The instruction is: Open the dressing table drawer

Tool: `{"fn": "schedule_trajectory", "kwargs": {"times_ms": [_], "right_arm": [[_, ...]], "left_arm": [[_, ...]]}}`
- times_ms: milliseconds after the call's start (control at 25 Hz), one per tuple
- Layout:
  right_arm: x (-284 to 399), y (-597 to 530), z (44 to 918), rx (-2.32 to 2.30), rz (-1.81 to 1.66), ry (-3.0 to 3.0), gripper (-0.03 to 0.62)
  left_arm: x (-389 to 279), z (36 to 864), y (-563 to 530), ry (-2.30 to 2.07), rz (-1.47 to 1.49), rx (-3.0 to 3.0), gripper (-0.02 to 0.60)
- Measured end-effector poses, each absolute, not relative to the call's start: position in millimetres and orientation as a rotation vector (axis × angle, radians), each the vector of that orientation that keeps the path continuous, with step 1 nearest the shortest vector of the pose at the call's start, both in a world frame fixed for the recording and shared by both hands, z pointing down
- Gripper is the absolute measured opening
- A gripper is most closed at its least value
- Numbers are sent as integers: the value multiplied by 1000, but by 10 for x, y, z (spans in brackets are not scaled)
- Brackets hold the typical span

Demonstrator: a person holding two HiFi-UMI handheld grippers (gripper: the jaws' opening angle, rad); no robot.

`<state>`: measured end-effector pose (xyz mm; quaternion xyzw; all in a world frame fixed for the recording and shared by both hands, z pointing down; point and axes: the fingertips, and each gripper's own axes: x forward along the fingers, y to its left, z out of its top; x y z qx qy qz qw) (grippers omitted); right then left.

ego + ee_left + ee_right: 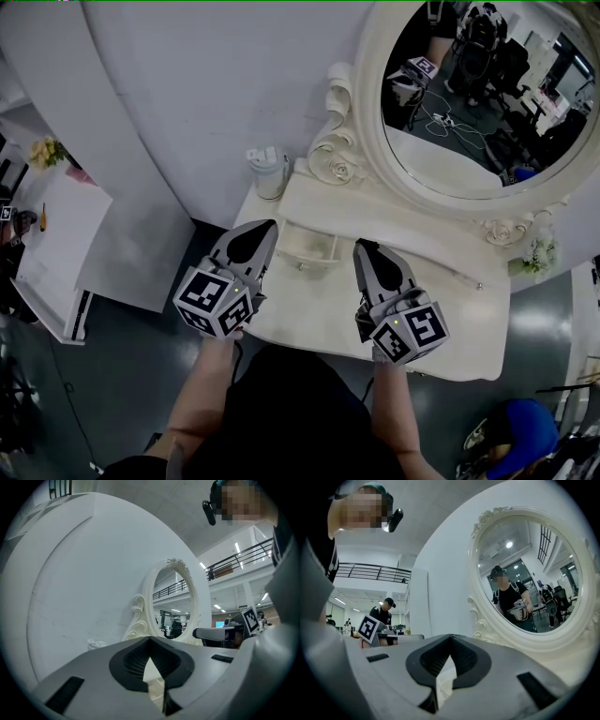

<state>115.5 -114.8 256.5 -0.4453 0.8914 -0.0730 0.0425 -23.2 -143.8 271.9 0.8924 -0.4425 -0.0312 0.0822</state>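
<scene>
Dressing table drawer (307, 251): small, knobbed, in the bench's (450, 323) raised tier; appears drawn slightly out, uncertain. Left hand-held gripper (268, 228) and right hand-held gripper (365, 247): jaws together, empty, level, flanking it, probably to keep its knob within reach.

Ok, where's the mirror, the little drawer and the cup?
mirror (487, 103): head view, on the middle of the glass.
little drawer (302, 264): head view, on its front, by the knob.
cup (271, 180): head view, on its side wall.
</scene>
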Motion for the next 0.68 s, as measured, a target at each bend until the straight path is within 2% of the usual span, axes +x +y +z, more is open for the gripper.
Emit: {"fn": "schedule_trajectory", "kwargs": {"times_ms": [680], "right_arm": [[1195,-1304,2732,-1347,-293,2718,3]], "left_arm": [[-343,2817,-1575,-1315,-110,2608,14]]}}
